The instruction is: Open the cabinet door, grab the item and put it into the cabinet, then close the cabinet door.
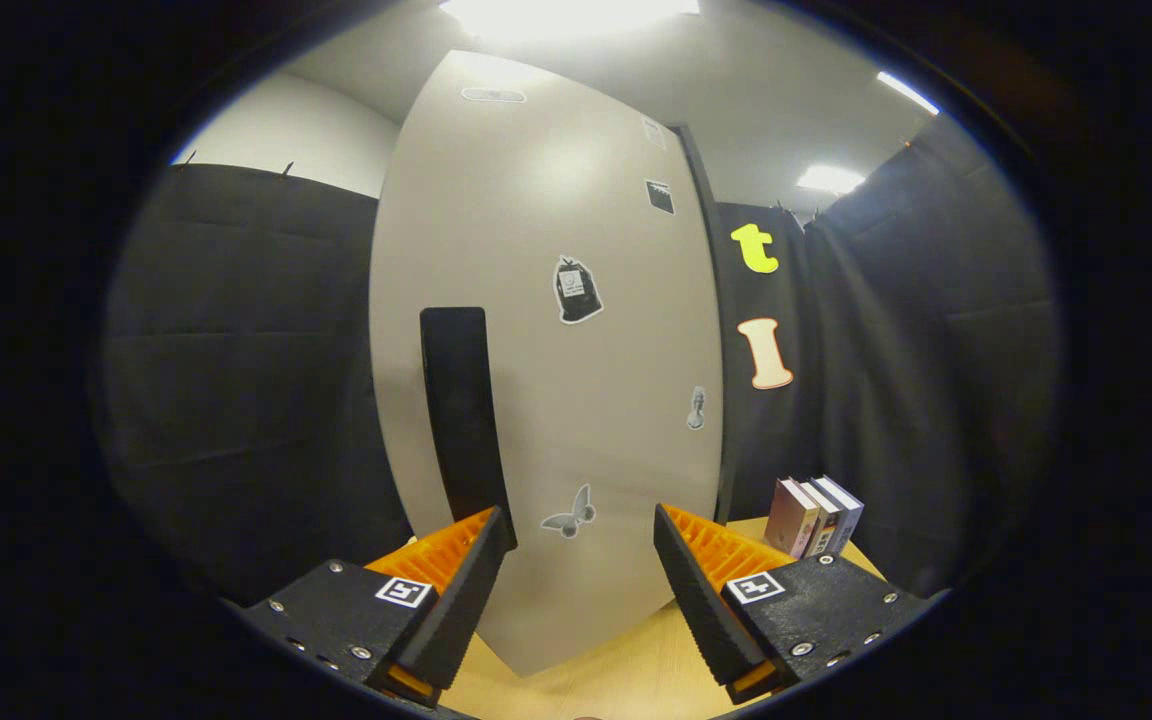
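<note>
Gripper view, door: cabinet door [546, 330] straight ahead of the fingers, tall and upright, long axis vertical, broad pale face turned toward the camera.
Handle: dark handle [463, 420] on the door's left part, a long vertical bar, lower end just behind the left finger's tip.
Hand-held gripper: hand-held gripper [584, 540] spread wide, nothing between the fingers, door face seen through the gap.
Items: books [814, 516] standing upright in a short row on the table [626, 670], right of the door, beyond the right finger.
Surroundings: black cloth wall on both sides; ceiling lights above.
In the way: door shut flat across the cabinet front.
Surfaces: door smooth and matte, dotted with small stickers, a butterfly sticker [568, 518] lowest; table pale wood grain; fingers ribbed inside.
</note>
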### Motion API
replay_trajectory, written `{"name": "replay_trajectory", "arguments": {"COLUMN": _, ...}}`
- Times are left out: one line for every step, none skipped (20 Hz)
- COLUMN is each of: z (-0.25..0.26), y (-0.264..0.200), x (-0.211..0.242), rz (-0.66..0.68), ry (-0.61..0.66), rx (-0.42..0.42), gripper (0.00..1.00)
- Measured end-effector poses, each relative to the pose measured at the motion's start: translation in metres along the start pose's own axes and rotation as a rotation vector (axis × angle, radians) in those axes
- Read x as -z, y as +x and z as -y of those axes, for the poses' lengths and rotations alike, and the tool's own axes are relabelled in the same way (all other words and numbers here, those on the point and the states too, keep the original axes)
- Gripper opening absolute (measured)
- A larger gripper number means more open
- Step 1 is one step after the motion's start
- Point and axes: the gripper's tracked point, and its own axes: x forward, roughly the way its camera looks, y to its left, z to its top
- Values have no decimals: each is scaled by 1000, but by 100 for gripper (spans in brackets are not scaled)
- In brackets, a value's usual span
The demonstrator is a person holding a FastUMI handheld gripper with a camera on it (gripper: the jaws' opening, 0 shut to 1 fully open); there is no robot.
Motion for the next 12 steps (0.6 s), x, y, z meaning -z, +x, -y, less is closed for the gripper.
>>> {"name": "replay_trajectory", "arguments": {"z": -8, "y": 3, "x": 0, "rz": 5, "ry": -3, "rx": -5, "gripper": 91}}
{"name": "replay_trajectory", "arguments": {"z": -17, "y": 5, "x": 1, "rz": 7, "ry": -4, "rx": -6, "gripper": 91}}
{"name": "replay_trajectory", "arguments": {"z": -26, "y": 5, "x": 4, "rz": 4, "ry": -5, "rx": -7, "gripper": 91}}
{"name": "replay_trajectory", "arguments": {"z": -33, "y": 5, "x": 6, "rz": -2, "ry": -6, "rx": -5, "gripper": 91}}
{"name": "replay_trajectory", "arguments": {"z": -37, "y": 6, "x": 9, "rz": -10, "ry": -9, "rx": 6, "gripper": 91}}
{"name": "replay_trajectory", "arguments": {"z": -42, "y": 6, "x": 10, "rz": -13, "ry": -8, "rx": 11, "gripper": 92}}
{"name": "replay_trajectory", "arguments": {"z": -48, "y": 7, "x": 9, "rz": -9, "ry": -3, "rx": 9, "gripper": 92}}
{"name": "replay_trajectory", "arguments": {"z": -51, "y": 8, "x": 8, "rz": -5, "ry": -4, "rx": 11, "gripper": 92}}
{"name": "replay_trajectory", "arguments": {"z": -52, "y": 7, "x": 9, "rz": -5, "ry": -13, "rx": 20, "gripper": 92}}
{"name": "replay_trajectory", "arguments": {"z": -56, "y": 6, "x": 8, "rz": -2, "ry": -18, "rx": 19, "gripper": 92}}
{"name": "replay_trajectory", "arguments": {"z": -59, "y": 6, "x": 6, "rz": 4, "ry": -16, "rx": 18, "gripper": 93}}
{"name": "replay_trajectory", "arguments": {"z": -60, "y": 6, "x": 5, "rz": 17, "ry": -14, "rx": 19, "gripper": 93}}
